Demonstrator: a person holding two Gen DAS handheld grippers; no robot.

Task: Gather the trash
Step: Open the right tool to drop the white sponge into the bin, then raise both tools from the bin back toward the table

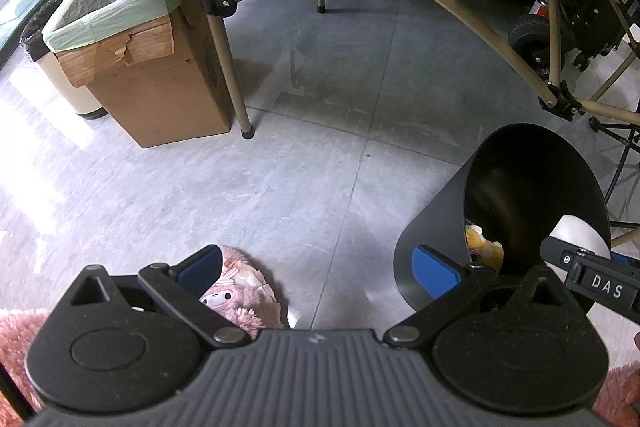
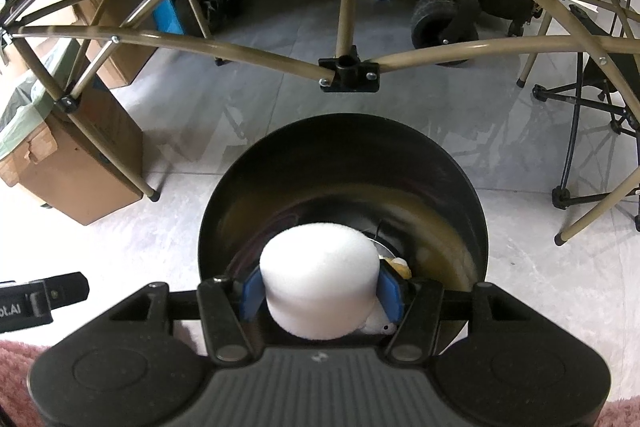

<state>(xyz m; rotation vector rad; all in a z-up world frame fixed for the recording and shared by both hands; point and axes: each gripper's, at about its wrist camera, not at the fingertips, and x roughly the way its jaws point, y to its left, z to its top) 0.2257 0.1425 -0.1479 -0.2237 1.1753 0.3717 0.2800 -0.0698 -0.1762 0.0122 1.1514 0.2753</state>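
A black round bin [image 2: 344, 155] stands on the grey floor, and some yellowish trash [image 2: 400, 265] lies at its bottom. My right gripper [image 2: 320, 291] is shut on a white foam cylinder [image 2: 320, 267], its blue pads [image 2: 251, 293] pressing both sides, right over the bin's mouth. In the left wrist view the bin [image 1: 436, 211] is at the right, with the white cylinder [image 1: 576, 231] at its rim. My left gripper [image 1: 318, 269] hangs open over bare floor, holding nothing. Its right finger [image 1: 436, 271] is beside the bin's outer wall.
A cardboard box lined with a green bag [image 1: 120, 7] stands at the left by a tan table leg [image 1: 234, 67]. The tan folding frame [image 2: 348, 67] crosses behind the bin. A black wheeled cart [image 1: 532, 39] and chair legs [image 2: 576, 147] are further back. A pink fuzzy slipper [image 1: 240, 291] is below the left gripper.
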